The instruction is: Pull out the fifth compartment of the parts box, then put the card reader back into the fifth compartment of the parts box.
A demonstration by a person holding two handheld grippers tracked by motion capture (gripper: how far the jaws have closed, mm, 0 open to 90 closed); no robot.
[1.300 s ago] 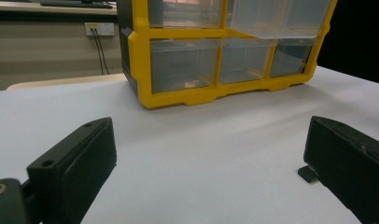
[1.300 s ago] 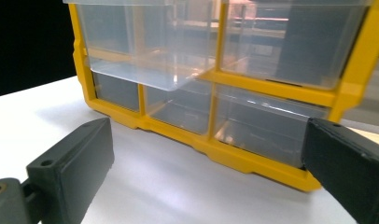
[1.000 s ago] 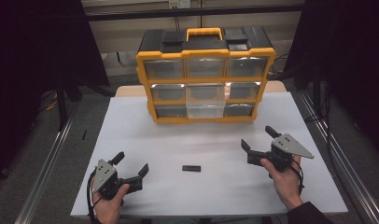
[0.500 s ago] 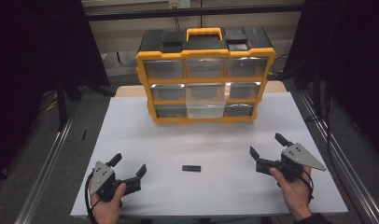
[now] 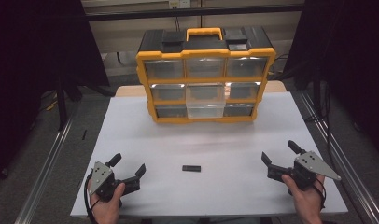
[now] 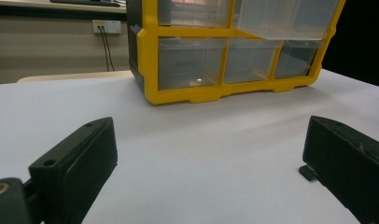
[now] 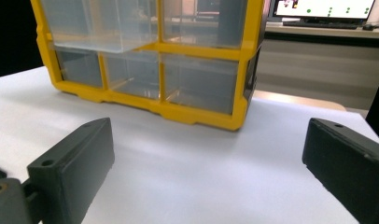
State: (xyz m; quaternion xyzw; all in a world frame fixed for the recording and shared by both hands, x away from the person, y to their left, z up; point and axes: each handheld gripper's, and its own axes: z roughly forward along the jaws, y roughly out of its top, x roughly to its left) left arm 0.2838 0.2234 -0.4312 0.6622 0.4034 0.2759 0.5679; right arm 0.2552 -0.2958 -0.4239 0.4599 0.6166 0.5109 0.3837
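From the high view, your left tongs [image 5: 129, 167] sit at the near-left corner of the white bench [image 5: 225, 140], jaws spread apart and holding nothing, while your right tongs [image 5: 280, 155] sit at the near-right, jaws likewise apart and empty. The small black piece [image 5: 191, 168] lies flat on the bench between them, nearer your left tongs and touching neither. The yellow drawer cabinet [image 5: 205, 81] stands at the far edge, its 9 clear drawers in 3 rows, the middle drawer [image 5: 205, 94] of the middle row pulled partly out. In the left gripper view, your jaws stand wide apart and the black piece [image 6: 308, 172] lies just beside the right-hand jaw, the cabinet [image 6: 225, 46] beyond. In the right gripper view, your jaws are wide apart over bare bench [image 7: 201, 168], facing the cabinet [image 7: 150, 51].
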